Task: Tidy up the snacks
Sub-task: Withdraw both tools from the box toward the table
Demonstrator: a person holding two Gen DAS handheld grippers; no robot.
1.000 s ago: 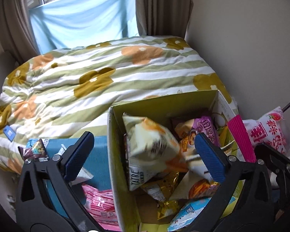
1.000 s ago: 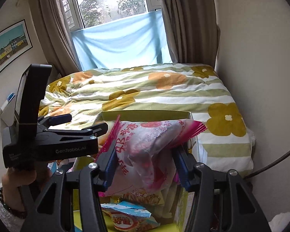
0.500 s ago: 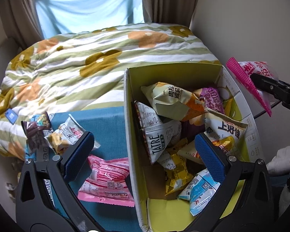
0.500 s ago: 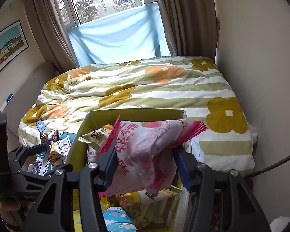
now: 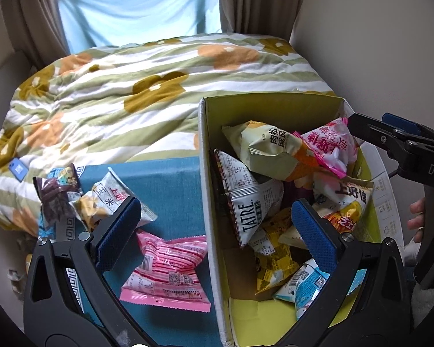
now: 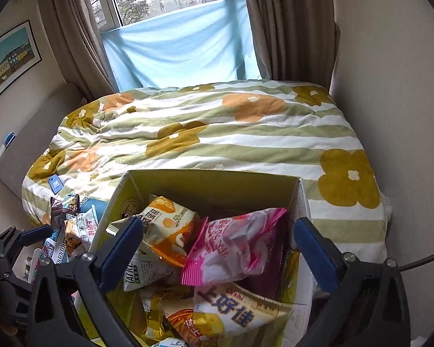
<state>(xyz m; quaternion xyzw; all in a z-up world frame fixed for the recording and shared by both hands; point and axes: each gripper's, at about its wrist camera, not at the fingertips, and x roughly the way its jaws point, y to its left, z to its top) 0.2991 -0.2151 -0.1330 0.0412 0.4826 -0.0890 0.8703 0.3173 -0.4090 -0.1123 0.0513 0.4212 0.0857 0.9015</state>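
An open cardboard box (image 5: 263,105) (image 6: 211,182) holds several snack bags. A pink and white bag (image 5: 329,146) (image 6: 237,245) lies on top of the pile at the box's far right. My right gripper (image 6: 217,243) is open and empty just above that bag. It also shows in the left wrist view (image 5: 390,133) at the box's right rim. My left gripper (image 5: 214,222) is open and empty above the box's left wall. A pink striped bag (image 5: 166,271), a white bag (image 5: 112,199) and a dark bag (image 5: 56,193) lie on the blue surface (image 5: 165,179) left of the box.
A bed with a green-striped flowered duvet (image 5: 147,86) (image 6: 231,133) lies behind the box. A small blue card (image 5: 18,169) (image 6: 55,183) rests on its left edge. A wall stands close on the right. Curtains and a window are at the back.
My right gripper has opened and let the pink and white bag drop into the box. My left gripper has drawn back and to the left, showing more of the blue surface.
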